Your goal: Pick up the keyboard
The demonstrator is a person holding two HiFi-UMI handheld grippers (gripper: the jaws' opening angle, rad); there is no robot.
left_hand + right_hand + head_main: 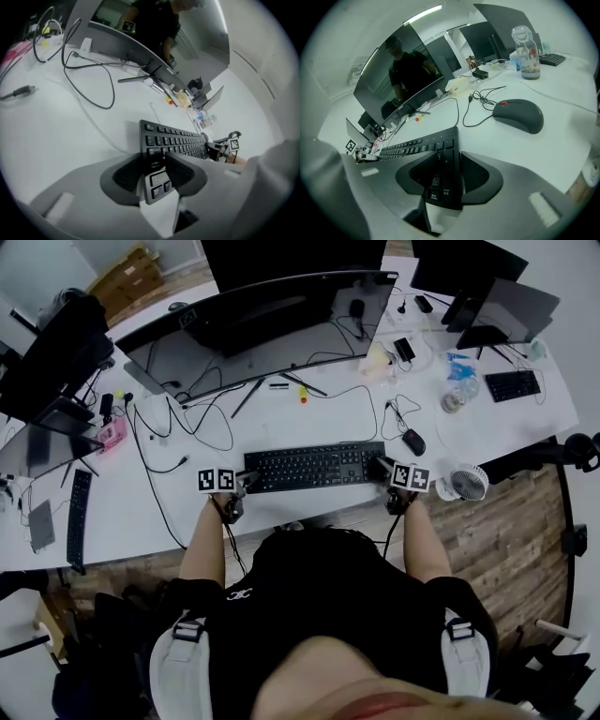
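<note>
Clamps down with the left hand-held gripper [159, 161] on the left short end of the keyboard [176, 140], both jaws pressed against the outermost keys and the edge at the lower middle of the left gripper view. Does the same with the right hand-held gripper [450, 173] on the opposite short end, jaws closed over the corner keys at the lower middle of the right gripper view. Shows both grips in the head view too: left hand-held gripper [246, 482] and right hand-held gripper [382, 468] at the two ends of the keyboard [314, 466], which stretches across the centre of the frame close to the near edge of the desk [141, 512].

Cannot tell whether the board rests on the desk or hangs just clear of it (no gap or shadow settles it).

Further out: a mouse [413, 442] near the right end, toward the upper right; a small fan [467, 481] just right of the right hand-held gripper; loose cables [202, 423] looping over the desk toward the upper left; a curved monitor [262, 320] across the top.

Risks, as a judgement:
- Slipping out of one grip, since only the thin ends sit between the jaws.
- Tilting or twisting, if one end rises faster than the other.
- Snagging or dragging a cord, should the keyboard's own lead run among the tangle behind it.
- Knocking the mouse or the fan with a sideways swing of the right end.
</note>
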